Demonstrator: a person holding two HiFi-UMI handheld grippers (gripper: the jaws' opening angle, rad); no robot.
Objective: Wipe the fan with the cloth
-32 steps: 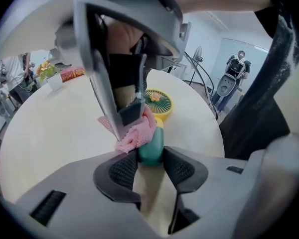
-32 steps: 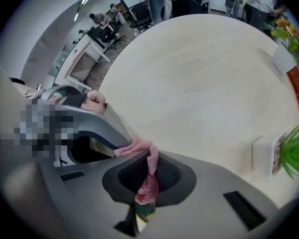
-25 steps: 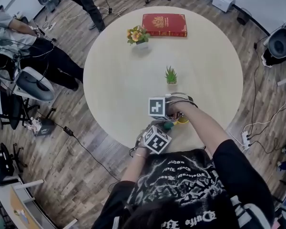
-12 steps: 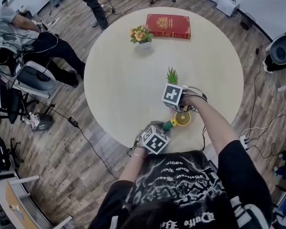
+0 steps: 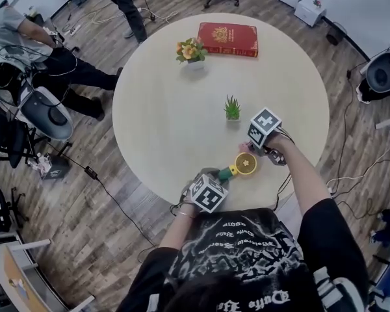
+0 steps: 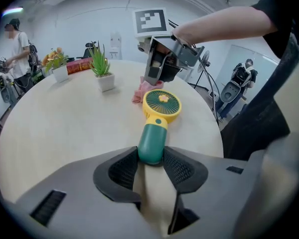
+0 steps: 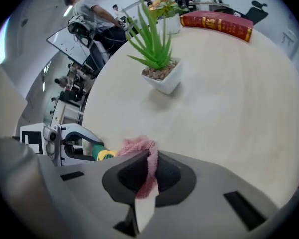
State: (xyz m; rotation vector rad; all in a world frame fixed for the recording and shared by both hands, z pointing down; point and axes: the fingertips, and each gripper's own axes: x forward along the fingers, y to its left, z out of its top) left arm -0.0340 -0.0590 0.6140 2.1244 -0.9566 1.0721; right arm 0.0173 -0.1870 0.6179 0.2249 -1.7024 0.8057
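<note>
The right gripper (image 5: 252, 149) has swung away from the near edge of the table (image 5: 162, 116). A second ago it sat low over the fan (image 5: 242, 165), close to the left gripper (image 5: 220, 178). Now it is further toward the right edge, just past the fan's yellow head. Its jaws are clamped on the pink cloth (image 7: 139, 151), which bunches out in front of them and hangs just behind the head's far rim. I cannot tell whether it touches the rim.

The left gripper has not shifted. Its jaws are closed on the fan's green handle, pinning the fan flat near the near edge with the grille facing up.

The grille now shows uncovered, so this looks like the end of one wiping pass across the head. The handle and the head's underside have probably not been wiped yet.

The table is round, pale and matte. A small spiky plant (image 5: 232, 107) stands near its middle. A pot of orange flowers (image 5: 190, 49) and a red book (image 5: 226, 39) sit by the far edge, well apart from the work. Around it is a wood-plank floor strewn with cables, with a seated person (image 5: 26, 38) to the left.
</note>
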